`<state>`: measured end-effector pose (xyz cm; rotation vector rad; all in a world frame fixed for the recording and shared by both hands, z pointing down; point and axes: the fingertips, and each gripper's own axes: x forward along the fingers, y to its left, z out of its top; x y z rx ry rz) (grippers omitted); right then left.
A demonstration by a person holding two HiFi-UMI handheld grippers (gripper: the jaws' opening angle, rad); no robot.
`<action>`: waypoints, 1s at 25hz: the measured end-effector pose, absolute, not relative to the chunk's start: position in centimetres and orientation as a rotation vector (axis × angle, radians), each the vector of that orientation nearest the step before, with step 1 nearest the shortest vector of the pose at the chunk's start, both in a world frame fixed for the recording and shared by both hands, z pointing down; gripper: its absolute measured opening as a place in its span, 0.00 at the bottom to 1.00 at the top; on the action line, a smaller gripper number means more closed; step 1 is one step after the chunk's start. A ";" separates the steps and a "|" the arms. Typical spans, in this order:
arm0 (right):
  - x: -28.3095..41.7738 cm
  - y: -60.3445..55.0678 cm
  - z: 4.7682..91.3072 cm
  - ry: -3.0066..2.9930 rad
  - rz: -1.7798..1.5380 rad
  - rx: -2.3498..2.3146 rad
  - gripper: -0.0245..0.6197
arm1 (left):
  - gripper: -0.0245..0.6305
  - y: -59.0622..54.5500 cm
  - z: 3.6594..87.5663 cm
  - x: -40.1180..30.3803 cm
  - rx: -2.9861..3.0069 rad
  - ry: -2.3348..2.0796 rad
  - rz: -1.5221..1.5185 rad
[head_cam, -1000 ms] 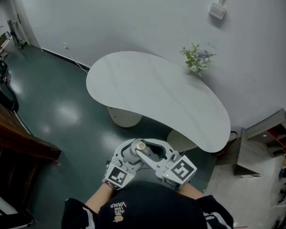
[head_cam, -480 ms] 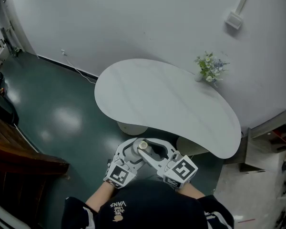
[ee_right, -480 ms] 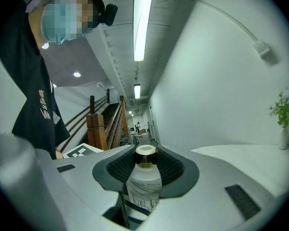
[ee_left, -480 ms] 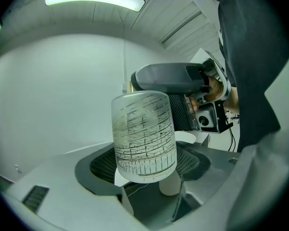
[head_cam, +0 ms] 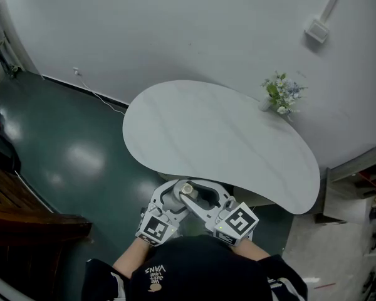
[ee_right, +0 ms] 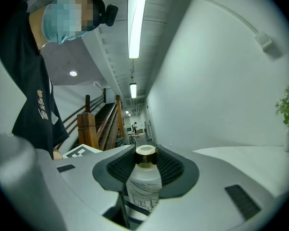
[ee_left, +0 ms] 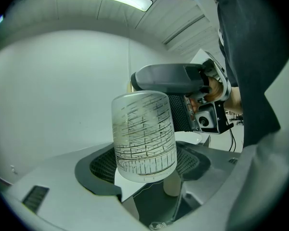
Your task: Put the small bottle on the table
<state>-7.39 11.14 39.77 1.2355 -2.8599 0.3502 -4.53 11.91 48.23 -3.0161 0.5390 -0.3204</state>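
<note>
The small bottle [head_cam: 187, 189] is frosted glass with black line drawings and a gold-banded white cap. It is held close to my body, just short of the near edge of the white kidney-shaped table [head_cam: 175, 124]. My left gripper [head_cam: 175, 196] and right gripper [head_cam: 197, 199] meet around it. The right gripper view has the bottle [ee_right: 143, 184] upright between the ribbed pads, cap pointing away. In the left gripper view the bottle [ee_left: 143, 134] fills the gap between the pads, with the right gripper's camera [ee_left: 209, 119] behind it. Both grippers look shut on the bottle.
A small vase of flowers [head_cam: 281, 94] stands at the table's far right edge by the white wall. Dark green floor [head_cam: 62, 143] lies to the left, with a wooden stair rail [head_cam: 25, 215]. Shelving [head_cam: 357, 180] stands at the right.
The table and flowers have shifted in the head view as the person moves up to the table. Both grippers and the bottle keep the same pose against the body.
</note>
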 end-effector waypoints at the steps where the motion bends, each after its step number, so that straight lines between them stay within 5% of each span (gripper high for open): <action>1: -7.2 10.4 40.0 -2.860 0.348 1.235 0.27 | 0.60 11.1 48.5 -4.3 -3.016 0.538 -0.323; 25: -1.5 -11.6 42.3 -2.888 0.274 1.050 0.27 | 0.60 -11.2 51.4 2.0 -2.968 0.722 -0.305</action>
